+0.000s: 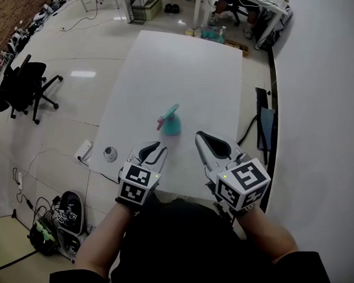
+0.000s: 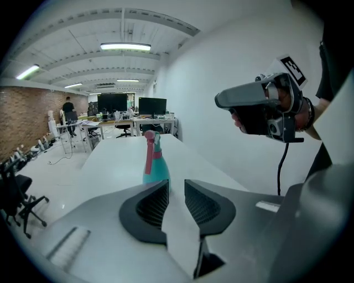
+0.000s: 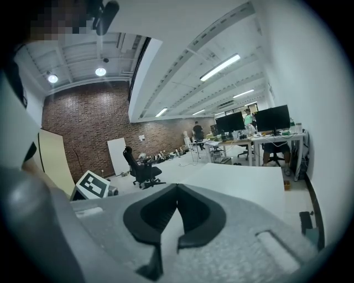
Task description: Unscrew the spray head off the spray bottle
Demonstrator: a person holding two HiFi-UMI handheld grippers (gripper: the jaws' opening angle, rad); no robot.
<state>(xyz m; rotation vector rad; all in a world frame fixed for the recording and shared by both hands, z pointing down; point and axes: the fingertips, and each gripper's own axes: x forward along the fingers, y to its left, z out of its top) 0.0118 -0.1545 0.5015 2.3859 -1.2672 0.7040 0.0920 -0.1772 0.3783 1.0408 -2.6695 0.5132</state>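
Observation:
A teal spray bottle (image 1: 173,125) with a pink spray head (image 1: 162,120) stands upright on the white table (image 1: 179,67), a little beyond both grippers. In the left gripper view the bottle (image 2: 155,167) rises just past the jaws, its pink head (image 2: 149,145) on top. My left gripper (image 1: 152,146) (image 2: 176,186) is open a narrow gap with nothing between its pads. My right gripper (image 1: 205,137) (image 3: 176,189) is shut with its tips touching and holds nothing. It hangs to the right of the bottle, raised above the table, and shows from the side in the left gripper view (image 2: 224,99).
A small round object (image 1: 110,154) lies at the table's near left corner. On the floor to the left are a black office chair (image 1: 25,86), a power strip (image 1: 82,151), cables and a bag (image 1: 68,207). A dark panel (image 1: 264,125) leans by the right wall. Desks stand behind.

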